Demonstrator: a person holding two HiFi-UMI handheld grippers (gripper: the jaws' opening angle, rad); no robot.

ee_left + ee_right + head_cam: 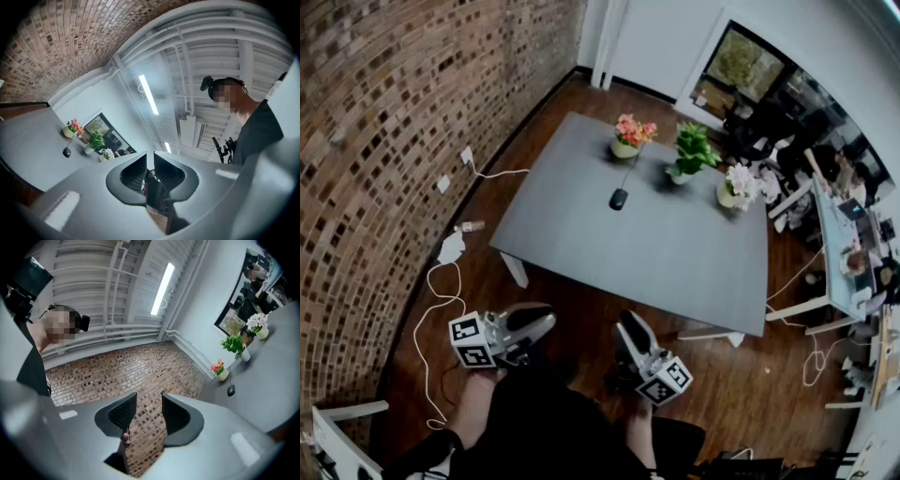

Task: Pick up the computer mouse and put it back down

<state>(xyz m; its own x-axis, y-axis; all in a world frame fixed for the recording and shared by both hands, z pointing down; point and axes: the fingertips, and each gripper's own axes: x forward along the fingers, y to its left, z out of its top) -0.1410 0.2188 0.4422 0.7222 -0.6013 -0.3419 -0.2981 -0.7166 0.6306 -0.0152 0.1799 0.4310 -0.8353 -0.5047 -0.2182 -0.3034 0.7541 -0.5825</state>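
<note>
A black computer mouse lies on the grey table, its cord running back toward the flower pots. Both grippers hover low near my body, well short of the table's near edge. My left gripper is shut, its jaws nearly touching with nothing held. My right gripper stands open and empty. Seen from the left gripper view, the mouse is small and far off to the left of the left gripper. From the right gripper view the mouse sits far right of the right gripper, which frames only brick wall.
Three flower pots stand at the table's far side: orange-pink blooms, a green plant, white-pink flowers. White cables and an adapter lie on the wood floor by the brick wall. Desks with people are at the right.
</note>
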